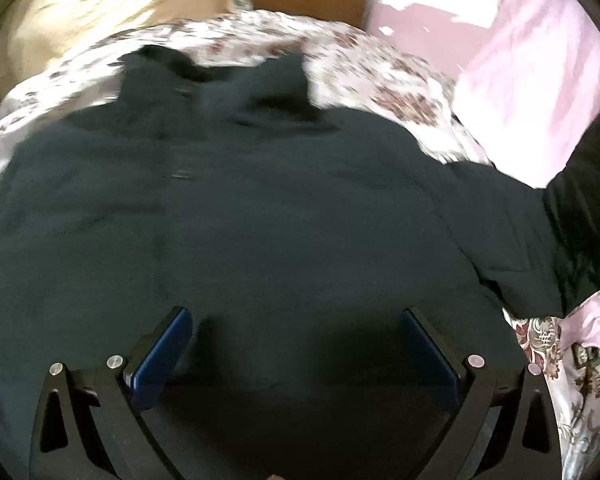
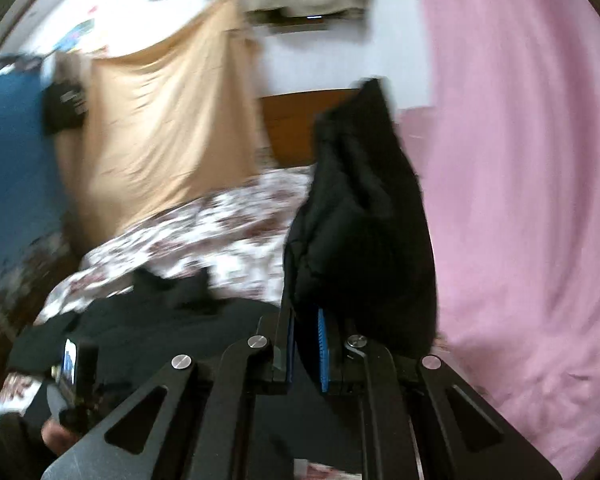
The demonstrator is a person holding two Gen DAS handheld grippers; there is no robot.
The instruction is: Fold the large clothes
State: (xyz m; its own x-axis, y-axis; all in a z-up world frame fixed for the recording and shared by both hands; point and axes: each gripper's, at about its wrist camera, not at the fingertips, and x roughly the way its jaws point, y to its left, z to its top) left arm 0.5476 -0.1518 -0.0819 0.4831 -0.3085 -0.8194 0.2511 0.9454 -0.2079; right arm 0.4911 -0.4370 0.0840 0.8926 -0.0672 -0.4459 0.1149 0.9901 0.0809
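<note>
Your left tongs (image 1: 296,344) stand wide apart with nothing between them, hanging just above the dark jacket (image 1: 228,216), which lies spread on the floral bed (image 1: 384,76) ahead of them. Your right tongs (image 2: 306,354) are clamped on a fold of that jacket, which rises beyond their tips against the pink curtain (image 2: 520,200).

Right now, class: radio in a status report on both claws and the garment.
Left claw open, over dark garment spread on floral bedspread. Right claw shut on a raised fold of it. Nothing in the way.
</note>
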